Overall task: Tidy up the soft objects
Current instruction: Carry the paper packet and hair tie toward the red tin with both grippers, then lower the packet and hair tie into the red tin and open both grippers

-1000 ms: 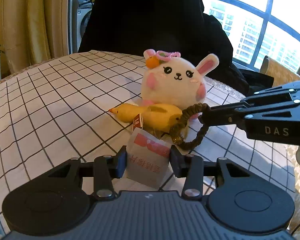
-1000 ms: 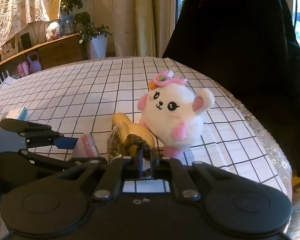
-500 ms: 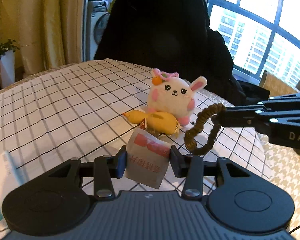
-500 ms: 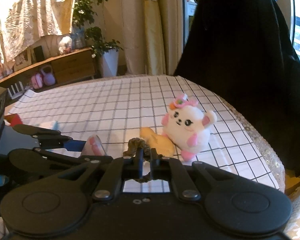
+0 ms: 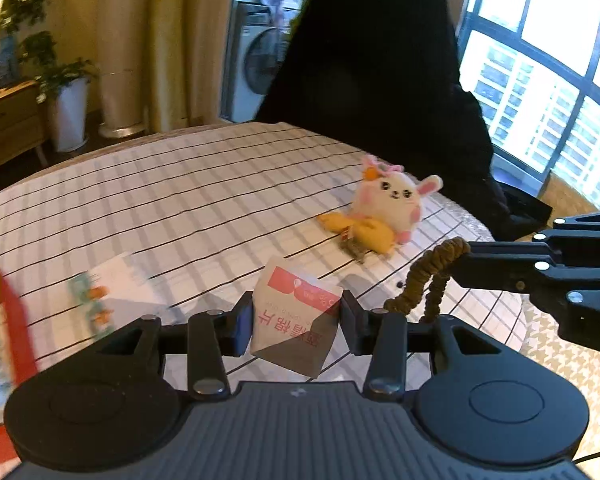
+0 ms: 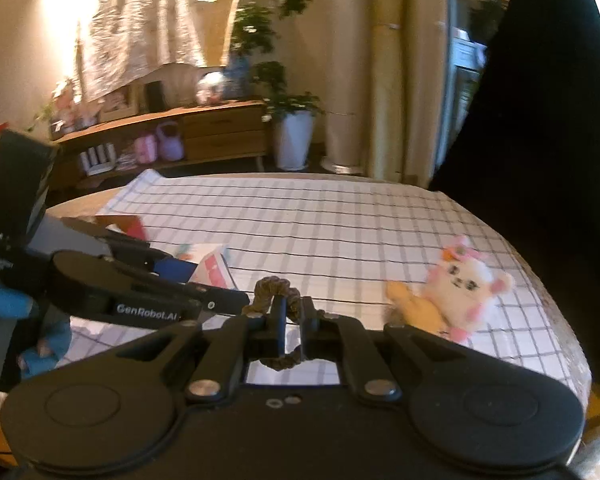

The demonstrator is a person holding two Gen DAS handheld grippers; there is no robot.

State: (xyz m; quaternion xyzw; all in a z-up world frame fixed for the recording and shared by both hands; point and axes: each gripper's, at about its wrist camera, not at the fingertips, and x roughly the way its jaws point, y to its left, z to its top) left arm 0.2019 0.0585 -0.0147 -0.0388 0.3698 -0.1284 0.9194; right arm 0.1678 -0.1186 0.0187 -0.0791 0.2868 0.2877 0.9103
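Here the round table (image 5: pixel 204 184) under its checked cloth carries everything. Near its far edge sits the white rabbit plush (image 5: pixel 392 200), the yellow plush (image 5: pixel 364 230) lying against its front. Nearer than the rabbit and raised above the cloth, the left gripper (image 5: pixel 296 322) is clamped on a white-and-pink sachet (image 5: pixel 296 328). Beside it, also above the cloth, the right gripper (image 6: pixel 294 316) is pinched on a brown scrunchie (image 5: pixel 430 278), which dangles from its tips.
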